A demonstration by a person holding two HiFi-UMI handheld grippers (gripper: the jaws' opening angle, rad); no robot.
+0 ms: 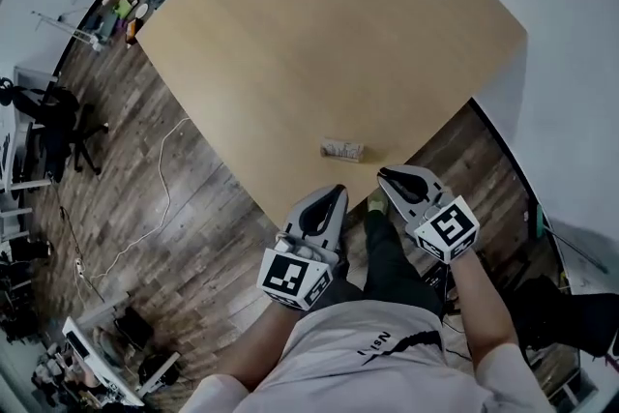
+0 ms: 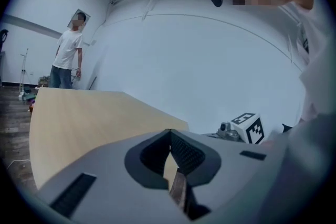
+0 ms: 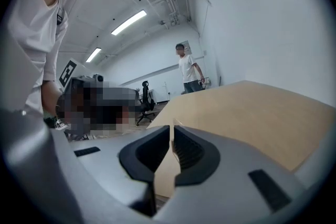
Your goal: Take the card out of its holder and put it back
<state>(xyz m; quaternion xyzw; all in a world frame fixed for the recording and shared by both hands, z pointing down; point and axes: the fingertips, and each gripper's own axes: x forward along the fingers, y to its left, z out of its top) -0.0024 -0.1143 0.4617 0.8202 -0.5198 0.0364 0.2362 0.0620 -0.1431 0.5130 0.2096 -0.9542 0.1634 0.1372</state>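
Observation:
A small pale card holder (image 1: 342,149) lies near the front edge of the light wooden table (image 1: 319,44) in the head view; whether a card sits in it is too small to tell. My left gripper (image 1: 338,191) hovers just off the table's front edge, below and slightly left of the holder, its jaws shut on nothing. To the right of it my right gripper (image 1: 381,174) is held at the same edge, jaws also shut and empty. In the left gripper view the left gripper (image 2: 169,134) points over the tabletop (image 2: 89,118). The right gripper (image 3: 172,131) points along the table (image 3: 252,113).
A person in a white shirt (image 2: 67,57) stands beyond the table's far end, also visible as a person (image 3: 188,73) in the right gripper view. Office chairs (image 1: 58,126) and a cable (image 1: 160,198) sit on the wooden floor to the left. A white wall (image 1: 571,111) runs on the right.

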